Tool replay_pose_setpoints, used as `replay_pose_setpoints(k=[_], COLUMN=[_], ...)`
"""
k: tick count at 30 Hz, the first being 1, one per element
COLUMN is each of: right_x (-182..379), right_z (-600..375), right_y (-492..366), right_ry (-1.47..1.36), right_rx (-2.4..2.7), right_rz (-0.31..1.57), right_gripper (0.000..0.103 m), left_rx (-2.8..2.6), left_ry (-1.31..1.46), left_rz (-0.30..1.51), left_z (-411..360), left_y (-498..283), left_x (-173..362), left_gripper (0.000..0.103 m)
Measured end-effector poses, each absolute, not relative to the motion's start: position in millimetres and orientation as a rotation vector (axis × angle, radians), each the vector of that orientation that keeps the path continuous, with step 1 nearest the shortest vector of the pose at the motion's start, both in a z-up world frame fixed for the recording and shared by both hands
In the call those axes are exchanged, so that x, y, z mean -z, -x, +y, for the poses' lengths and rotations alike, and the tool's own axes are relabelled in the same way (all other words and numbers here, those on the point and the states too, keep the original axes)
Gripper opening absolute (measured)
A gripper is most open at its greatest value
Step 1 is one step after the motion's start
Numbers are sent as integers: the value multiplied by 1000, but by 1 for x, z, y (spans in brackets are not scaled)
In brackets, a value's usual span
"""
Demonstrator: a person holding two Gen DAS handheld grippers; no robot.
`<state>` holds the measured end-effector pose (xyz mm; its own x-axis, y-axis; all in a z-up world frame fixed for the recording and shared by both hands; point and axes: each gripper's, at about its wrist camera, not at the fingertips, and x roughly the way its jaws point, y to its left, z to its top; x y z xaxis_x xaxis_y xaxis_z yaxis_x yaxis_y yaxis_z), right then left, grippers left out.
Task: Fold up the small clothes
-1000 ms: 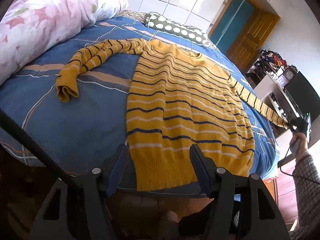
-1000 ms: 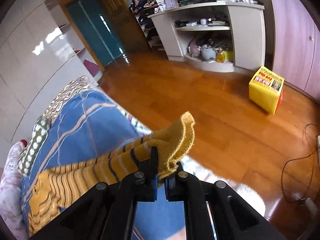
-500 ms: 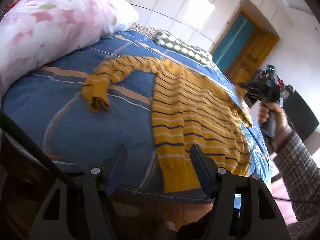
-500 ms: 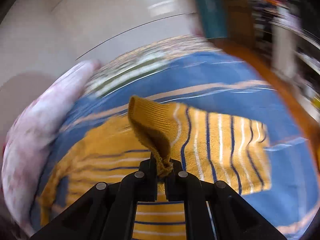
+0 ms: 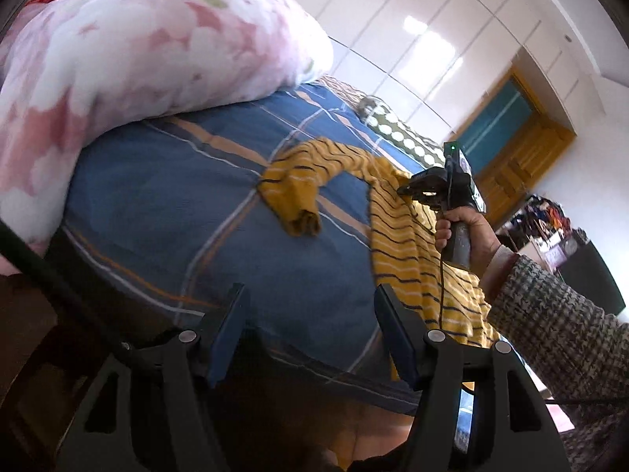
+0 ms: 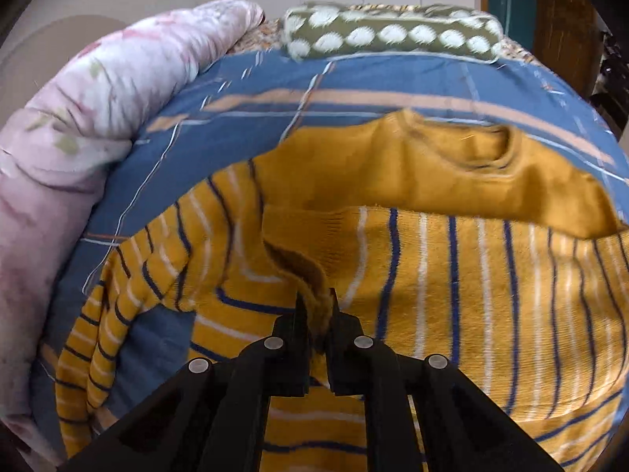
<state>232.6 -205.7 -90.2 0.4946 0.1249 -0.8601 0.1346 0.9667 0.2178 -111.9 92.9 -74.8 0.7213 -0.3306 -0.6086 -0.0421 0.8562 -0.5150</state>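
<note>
my right gripper (image 6: 317, 306) is sitting over the sweater's (image 6: 452, 275) chest w/ the sleeve cuff (image 6: 310, 275) between its jaws; they've just been easing apart, tho the pads are looking like they're still pinching the knit. my left gripper (image 5: 310, 330) is hanging wide apart w/ nothing in it, over the near edge of the bed. the yellow striped sweater is lying flat on the blue plaid bedsheet (image 6: 354, 78), other sleeve (image 5: 298, 192) bent across the sheet. a pink floral duvet (image 5: 129, 63) is bunching along one side, a green spotted pillow (image 6: 393, 35) sitting at the far end. beyond: white wall panels (image 5: 412, 19) & a wooden door frame w/ teal door (image 5: 499, 126).
</note>
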Motion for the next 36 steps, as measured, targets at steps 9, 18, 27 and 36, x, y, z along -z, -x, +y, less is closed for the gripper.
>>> replay_pose_setpoints(k=[9, 18, 27, 36], right_x=[59, 95, 51, -65], right_z=[-135, -40, -53, -257], right_y=[-194, -120, -108, -79], right_ry=[-339, -289, -161, 230], right_rx=[-406, -673, -597, -85], right_rz=[1071, 1191, 1091, 917], right_gripper=[32, 53, 9, 12], left_rx=[117, 105, 134, 207], left_ry=[563, 570, 501, 437], left_rz=[745, 752, 749, 766], left_z=[110, 110, 85, 47], left_y=[115, 115, 122, 114], left_x=[77, 76, 57, 50], left_gripper=[65, 65, 65, 66])
